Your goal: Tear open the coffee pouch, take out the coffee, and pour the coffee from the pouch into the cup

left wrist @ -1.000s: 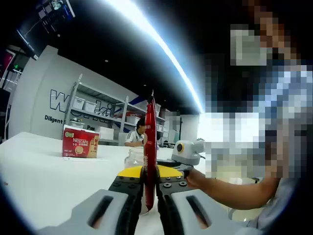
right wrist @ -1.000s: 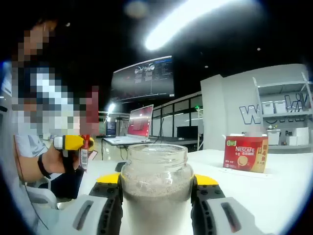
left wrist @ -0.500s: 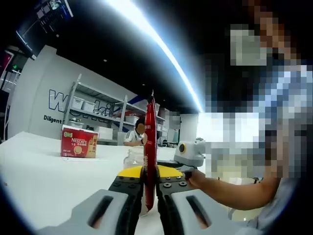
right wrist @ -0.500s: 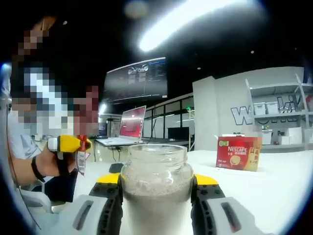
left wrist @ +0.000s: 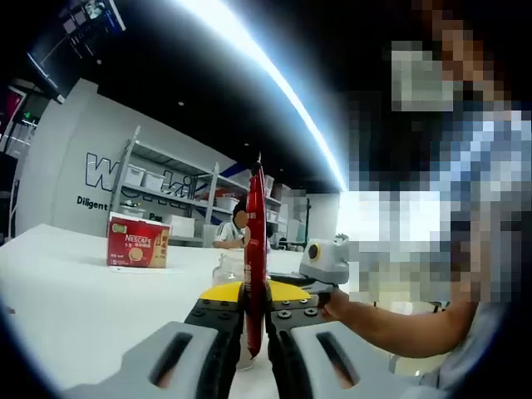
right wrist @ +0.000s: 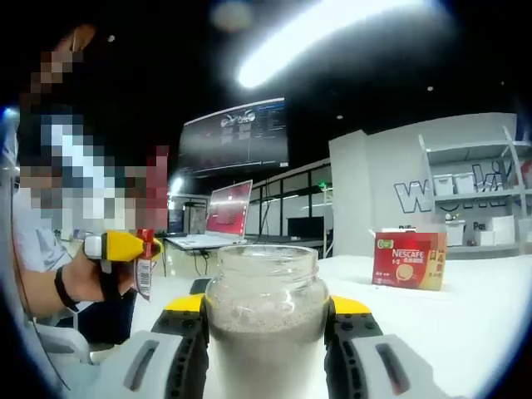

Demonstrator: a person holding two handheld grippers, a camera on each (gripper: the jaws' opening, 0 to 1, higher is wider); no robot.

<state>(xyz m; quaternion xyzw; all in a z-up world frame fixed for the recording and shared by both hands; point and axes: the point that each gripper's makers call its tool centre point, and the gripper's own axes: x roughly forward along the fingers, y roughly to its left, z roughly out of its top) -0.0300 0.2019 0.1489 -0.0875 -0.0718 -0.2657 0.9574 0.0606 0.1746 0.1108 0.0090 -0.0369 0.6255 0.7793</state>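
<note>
Still no real change: left gripper (left wrist: 255,320) clamps coffee pouch (left wrist: 255,258) upright, right gripper (right wrist: 266,328) grips jar (right wrist: 266,320).

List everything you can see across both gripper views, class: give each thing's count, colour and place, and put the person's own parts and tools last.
Coffee pouch: one, red, upright, clamped edge-on between the left gripper's jaws.
Glass jar: one, clear with greyish contents, lid off, between the right gripper's jaws.
Nescafe box: one, red, on the white table, beyond the jar.
Laptop: one, open, on a far desk.
Wall screen: one, dark, high behind the laptop.
Shelving: one rack, grey, holding white bins, by the lettered wall.
Seated person: one, in the background.
Left gripper: one, grey, black and yellow.
Right gripper: one, same colours.
Holder's forearm: one, behind the right gripper.
</note>
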